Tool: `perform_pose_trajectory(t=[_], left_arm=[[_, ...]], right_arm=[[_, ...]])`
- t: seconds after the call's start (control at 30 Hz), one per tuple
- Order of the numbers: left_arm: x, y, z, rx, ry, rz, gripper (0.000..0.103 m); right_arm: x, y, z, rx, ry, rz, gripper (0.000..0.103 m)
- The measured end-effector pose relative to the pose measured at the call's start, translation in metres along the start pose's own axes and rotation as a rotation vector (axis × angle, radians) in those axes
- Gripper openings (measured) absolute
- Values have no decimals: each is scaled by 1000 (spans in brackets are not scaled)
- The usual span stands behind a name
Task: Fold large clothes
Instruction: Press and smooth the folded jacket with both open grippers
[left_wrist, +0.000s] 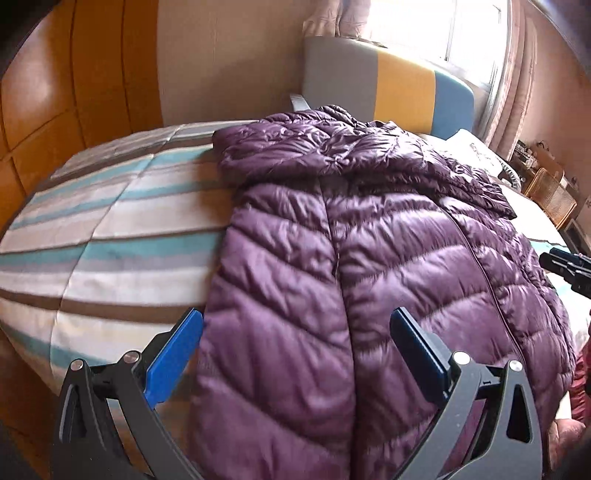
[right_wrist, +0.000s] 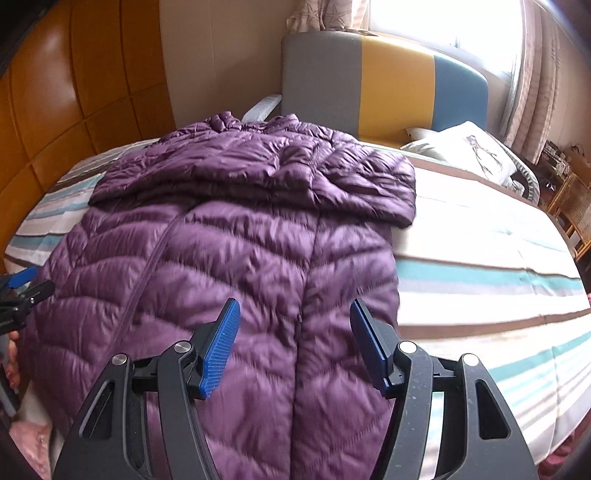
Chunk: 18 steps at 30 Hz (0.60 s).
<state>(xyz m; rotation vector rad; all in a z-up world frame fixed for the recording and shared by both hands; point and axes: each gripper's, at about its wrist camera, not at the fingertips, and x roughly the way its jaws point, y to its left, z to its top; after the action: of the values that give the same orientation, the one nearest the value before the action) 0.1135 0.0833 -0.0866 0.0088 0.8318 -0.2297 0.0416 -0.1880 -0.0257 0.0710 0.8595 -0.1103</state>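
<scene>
Purple puffer jacket (left_wrist: 369, 258) lies lengthwise on the striped bedspread (left_wrist: 110, 236), hood end toward the headboard (left_wrist: 388, 85), sleeves apparently folded in across the top. My left gripper (left_wrist: 295, 347) hangs over the near hem, jaws spread, holding nothing. My right gripper (right_wrist: 295, 339) likewise released above the right half of the hem. Next, I judge: pinch both hem corners together, deep bite through the slippery quilting, lift evenly, carry toward the hood.
</scene>
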Motion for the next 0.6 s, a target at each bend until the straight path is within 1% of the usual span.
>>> perform_pose_trajectory(t=[0.1, 0.17, 0.23, 0.57, 0.6], left_arm=[[-5, 4, -10, 0, 19, -13, 100], [-8, 7, -15, -1, 27, -16, 97], [-10, 10, -19, -8, 41, -32, 90], [-20, 18, -34, -19, 76, -56, 80], [-20, 18, -34, -17, 78, -59, 77]], right_arm=[[-7, -4, -12, 7, 8, -2, 61], [-11, -8, -20, 15, 17, -6, 61], [-15, -14, -27, 27, 23, -5, 61], [-30, -48, -51, 134, 78, 34, 61], [-32, -50, -55, 138, 83, 39, 61]])
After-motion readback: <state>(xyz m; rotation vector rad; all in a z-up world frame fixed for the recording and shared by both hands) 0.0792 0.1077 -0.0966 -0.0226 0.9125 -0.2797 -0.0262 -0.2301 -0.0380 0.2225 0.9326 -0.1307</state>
